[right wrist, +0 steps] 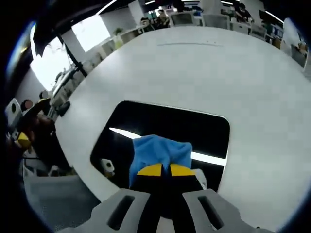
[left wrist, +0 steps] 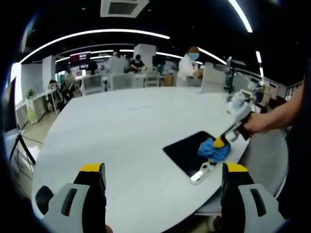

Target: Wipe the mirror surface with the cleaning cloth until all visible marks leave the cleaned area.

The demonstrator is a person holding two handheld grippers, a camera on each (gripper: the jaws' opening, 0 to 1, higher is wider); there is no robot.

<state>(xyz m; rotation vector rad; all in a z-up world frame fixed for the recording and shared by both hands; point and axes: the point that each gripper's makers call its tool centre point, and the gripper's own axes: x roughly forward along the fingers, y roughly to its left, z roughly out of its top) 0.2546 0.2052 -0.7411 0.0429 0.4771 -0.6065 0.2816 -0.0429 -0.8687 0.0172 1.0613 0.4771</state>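
With yellow tips pinched together on the blue cleaning cloth (right wrist: 160, 153), right tongs (right wrist: 161, 170) pressing it down onto the dark mirror (right wrist: 194, 128), toward the mirror's near edge. Flat on the white bench (right wrist: 233, 68), that mirror, close to the rounded rim, with bright ceiling strips reflected across the glass beside the cloth. Over bare bench well to one side, left tongs (left wrist: 163, 170) spread wide apart and gripping nothing, mirror, cloth and right tongs ahead of them.
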